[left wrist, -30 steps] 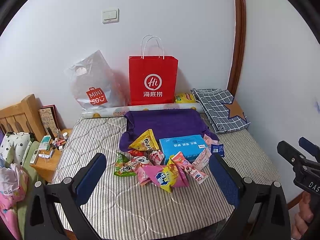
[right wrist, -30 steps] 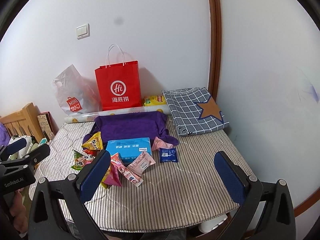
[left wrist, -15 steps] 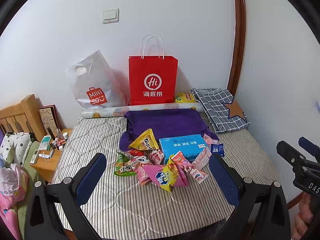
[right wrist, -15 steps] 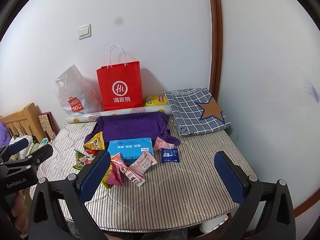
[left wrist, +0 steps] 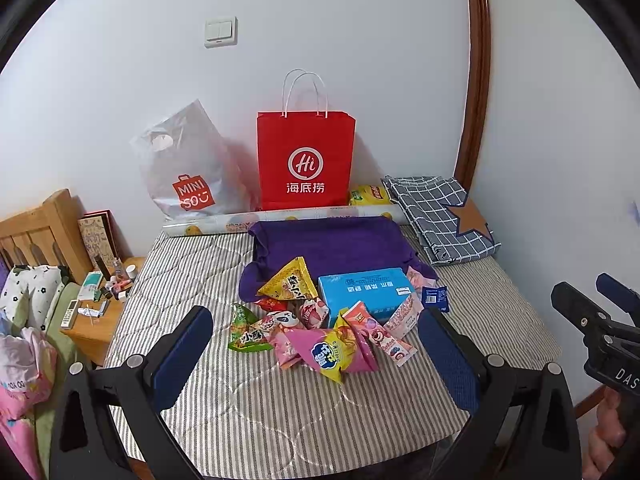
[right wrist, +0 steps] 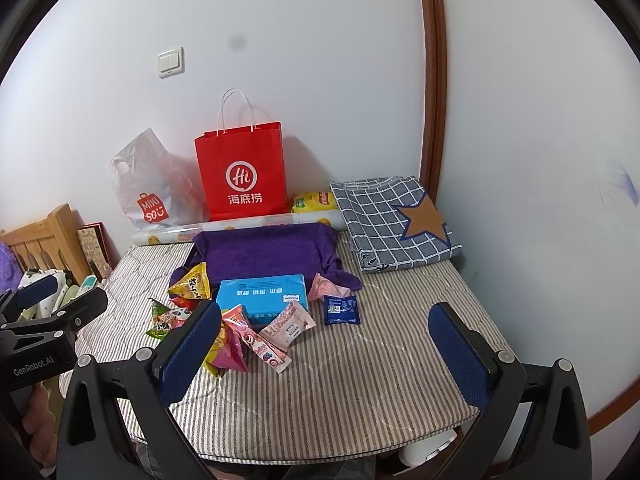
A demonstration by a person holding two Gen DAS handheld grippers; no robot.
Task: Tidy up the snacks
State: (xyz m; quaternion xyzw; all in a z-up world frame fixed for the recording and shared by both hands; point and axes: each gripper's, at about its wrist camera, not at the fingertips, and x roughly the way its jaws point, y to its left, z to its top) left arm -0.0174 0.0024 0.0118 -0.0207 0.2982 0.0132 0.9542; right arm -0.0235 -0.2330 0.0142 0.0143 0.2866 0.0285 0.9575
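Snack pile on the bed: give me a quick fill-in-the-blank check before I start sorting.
1. The bag standing upright against the wall is coloured ____.
2. The blue box lies partly on a ____ cloth.
3. Both the left gripper and right gripper have their jaws ____.
4. The folded checked fabric carries a brown ____ shape.

Missing words: red; purple; open; star

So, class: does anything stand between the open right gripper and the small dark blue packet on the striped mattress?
Nothing visible does: bare striped mattress lies between the right gripper and the small dark blue packet.
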